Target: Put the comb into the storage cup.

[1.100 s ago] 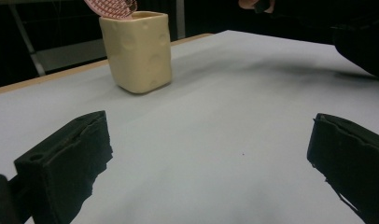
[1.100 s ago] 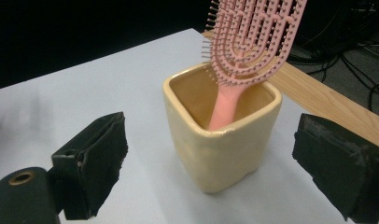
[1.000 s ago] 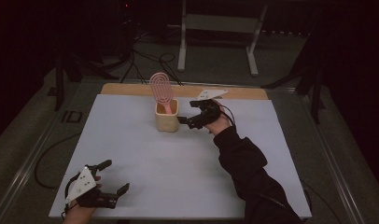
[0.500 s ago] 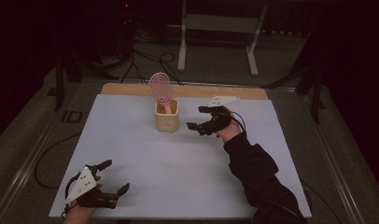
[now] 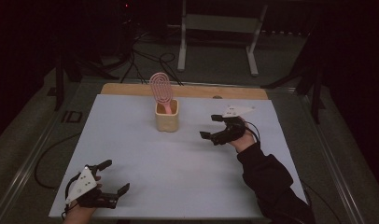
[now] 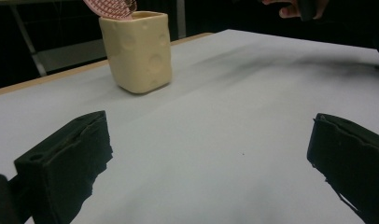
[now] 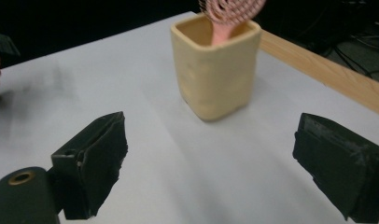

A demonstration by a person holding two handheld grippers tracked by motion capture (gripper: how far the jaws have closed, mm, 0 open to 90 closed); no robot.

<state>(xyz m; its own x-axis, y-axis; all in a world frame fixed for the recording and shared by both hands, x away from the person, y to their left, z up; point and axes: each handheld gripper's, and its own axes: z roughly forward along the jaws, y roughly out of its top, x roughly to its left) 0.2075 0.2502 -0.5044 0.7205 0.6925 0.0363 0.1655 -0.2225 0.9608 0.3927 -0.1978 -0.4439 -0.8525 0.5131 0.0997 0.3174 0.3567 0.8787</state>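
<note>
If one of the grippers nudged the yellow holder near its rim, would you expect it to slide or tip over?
The yellow holder looks taller than wide, so a push near its rim would probably tip it, while a low push might slide it across the smooth white table. The pink brush standing in it rises well above the rim, likely making it a little top-heavy. Its thick walls suggest it is stiff.

Brush [image 7: 232,11] head cropped, handle hidden

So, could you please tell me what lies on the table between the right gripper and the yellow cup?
Nothing: the high view shows bare white table between the right gripper and the cup, and the right gripper view shows the same.
</note>
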